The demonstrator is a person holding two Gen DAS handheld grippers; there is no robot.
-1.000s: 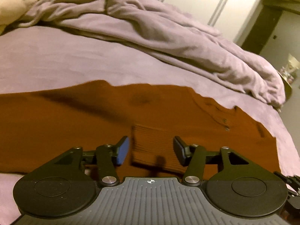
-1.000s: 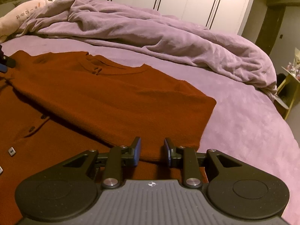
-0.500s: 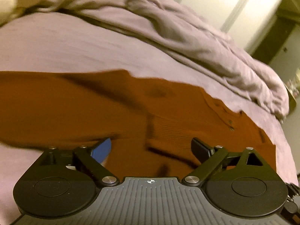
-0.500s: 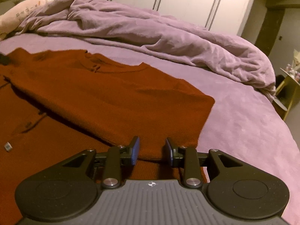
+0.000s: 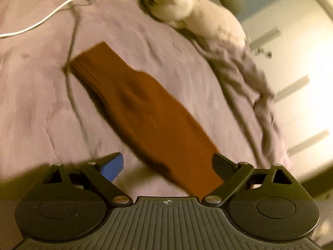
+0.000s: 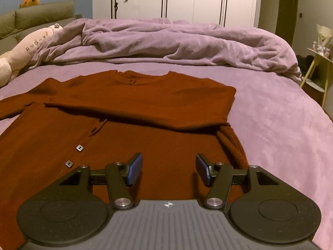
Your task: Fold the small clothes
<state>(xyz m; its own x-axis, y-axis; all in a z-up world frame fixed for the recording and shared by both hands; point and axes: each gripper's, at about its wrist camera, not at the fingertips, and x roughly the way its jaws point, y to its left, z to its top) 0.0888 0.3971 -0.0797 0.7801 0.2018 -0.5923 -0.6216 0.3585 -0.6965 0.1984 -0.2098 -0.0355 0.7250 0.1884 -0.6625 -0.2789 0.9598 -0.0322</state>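
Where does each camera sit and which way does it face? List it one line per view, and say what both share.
Left wrist: on the left gripper, jaws open, looking down along the cardigan's outstretched sleeve toward a white cable and plush toy; image blurred.
Right wrist: on the right gripper, jaws open, low over the rust cardigan, facing the bunched duvet and white wardrobe.
Shared: the cardigan, the purple bedsheet, plush toy and duvet; no hands visible.
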